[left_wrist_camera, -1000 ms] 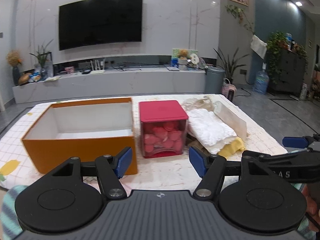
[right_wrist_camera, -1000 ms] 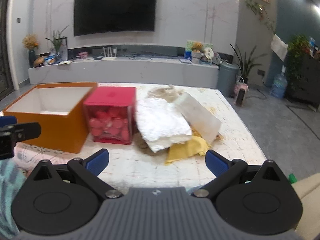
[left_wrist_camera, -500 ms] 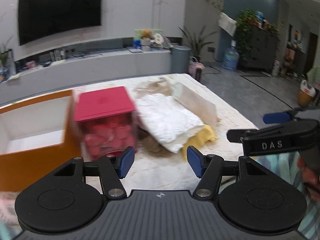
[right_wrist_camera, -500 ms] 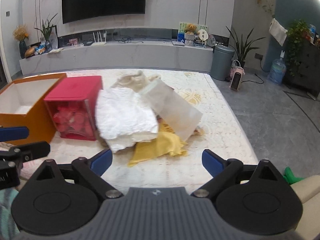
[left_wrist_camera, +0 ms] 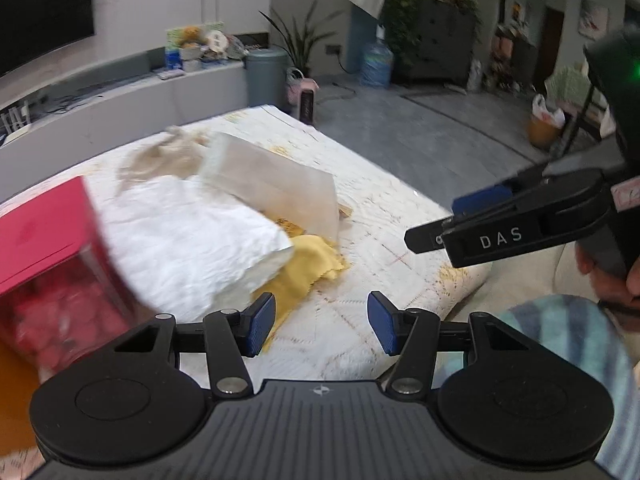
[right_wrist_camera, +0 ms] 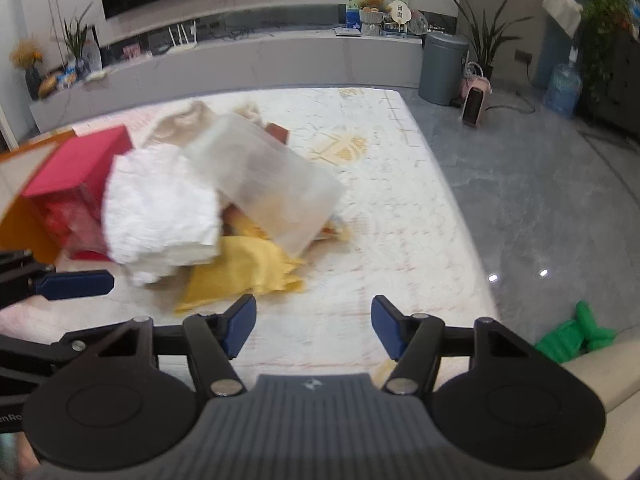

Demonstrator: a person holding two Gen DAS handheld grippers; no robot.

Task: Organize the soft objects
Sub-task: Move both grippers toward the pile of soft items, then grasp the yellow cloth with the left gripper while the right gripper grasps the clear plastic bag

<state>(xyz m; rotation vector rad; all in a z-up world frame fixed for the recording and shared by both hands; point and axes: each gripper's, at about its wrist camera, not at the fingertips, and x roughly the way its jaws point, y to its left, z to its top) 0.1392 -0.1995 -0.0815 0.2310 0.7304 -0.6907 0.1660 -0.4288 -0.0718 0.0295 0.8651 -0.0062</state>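
A heap of soft things lies on the table: a white fluffy cloth (left_wrist_camera: 188,236) (right_wrist_camera: 160,208), a yellow cloth (left_wrist_camera: 308,264) (right_wrist_camera: 244,268) under it, and a beige cloth (left_wrist_camera: 168,152) (right_wrist_camera: 188,120) behind. A frosted clear box (left_wrist_camera: 276,184) (right_wrist_camera: 268,176) lies tipped on the heap. My left gripper (left_wrist_camera: 321,328) is open and empty, just in front of the yellow cloth. My right gripper (right_wrist_camera: 313,328) is open and empty, in front of the heap; it also shows in the left wrist view (left_wrist_camera: 460,220).
A red-lidded clear box (left_wrist_camera: 44,256) (right_wrist_camera: 72,184) of pink items stands left of the heap, with an orange box (right_wrist_camera: 20,184) beyond it. The table's right edge (right_wrist_camera: 452,208) drops to the grey floor. A green object (right_wrist_camera: 576,336) lies low right.
Both grippers have swung right and moved closer to the cloth heap. The orange box has slid almost out of view. Both grippers stay open.
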